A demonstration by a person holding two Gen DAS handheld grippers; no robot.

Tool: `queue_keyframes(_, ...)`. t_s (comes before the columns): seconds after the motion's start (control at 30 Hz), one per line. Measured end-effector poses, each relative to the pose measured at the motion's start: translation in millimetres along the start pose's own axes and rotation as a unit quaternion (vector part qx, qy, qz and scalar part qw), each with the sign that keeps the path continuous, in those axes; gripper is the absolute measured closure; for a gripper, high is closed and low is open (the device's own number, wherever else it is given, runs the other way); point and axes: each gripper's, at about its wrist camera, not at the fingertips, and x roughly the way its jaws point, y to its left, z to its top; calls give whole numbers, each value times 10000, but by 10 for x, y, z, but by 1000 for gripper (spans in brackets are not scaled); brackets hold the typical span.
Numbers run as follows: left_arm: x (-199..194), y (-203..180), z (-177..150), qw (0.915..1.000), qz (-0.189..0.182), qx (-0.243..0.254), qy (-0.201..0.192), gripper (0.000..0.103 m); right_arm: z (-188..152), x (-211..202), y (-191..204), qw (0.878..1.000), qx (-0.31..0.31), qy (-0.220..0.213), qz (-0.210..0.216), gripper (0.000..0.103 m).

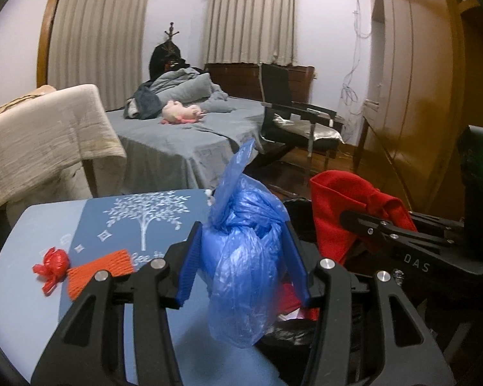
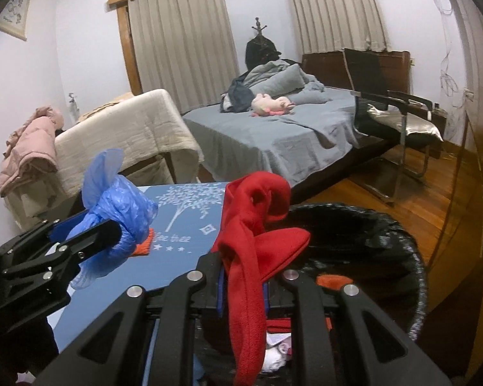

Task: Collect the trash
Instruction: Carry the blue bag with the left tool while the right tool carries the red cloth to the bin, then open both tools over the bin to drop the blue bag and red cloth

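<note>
bin [image 2: 415, 276] interior: mostly hidden | mat lettering [image 2: 172, 237]: blurred, perhaps "tree"

You are working in a home bedroom: grey-sheeted bed [image 2: 273, 135] holding a pink plush toy [image 2: 272, 104], curtained windows [image 2: 180, 41], coat stand [image 2: 257, 29], wooden wardrobe [image 1: 412, 74].

The translucent blue plastic bag [image 1: 241, 257] sits between blue-padded black tool [image 1: 243, 263] fingers, the cloth [image 2: 251, 241] is plain red, the tabletop [image 1: 25, 289] pale blue with a white tree print [image 1: 146, 215], the bin liner [image 2: 386, 234] glossy black.
</note>
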Motion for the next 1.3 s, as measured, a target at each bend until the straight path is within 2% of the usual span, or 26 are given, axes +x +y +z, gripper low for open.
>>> queue_keyframes(0.53, 372, -465, -16, 9979, -528, 336, 141, 55, -82, -127, -499, 9984, 230, 14, -522, 87)
queue_keyframes(0.87, 742, -649, -77, 9950, -776, 487, 406, 55, -167, 8, -830, 9961, 358, 217, -778, 87)
queue_keyframes(0.9, 800, -657, -93, 9942, -836, 489, 461, 53, -181, 33, -863, 9958, 389, 242, -794, 83)
queue_keyframes(1.0, 928, -696, -129, 9926, -922, 543, 571, 44, -216, 108, -929, 9949, 431, 353, -842, 82)
queue_keyframes(1.1, 972, -686, -147, 9923, -937, 517, 627, 34, -249, 161, -976, 9939, 474, 430, -897, 68)
queue_keyframes(1.17, 972, -648, -153, 9928, -889, 483, 633, 31, -258, 182, -1000, 9935, 488, 441, -925, 62)
queue_keyframes(1.23, 966, -585, -154, 9938, -803, 441, 630, 27, -260, 183, -1010, 9933, 490, 430, -951, 50)
queue_keyframes(1.3, 965, -528, -142, 9947, -722, 392, 626, 22, -258, 185, -1002, 9933, 479, 420, -968, 44)
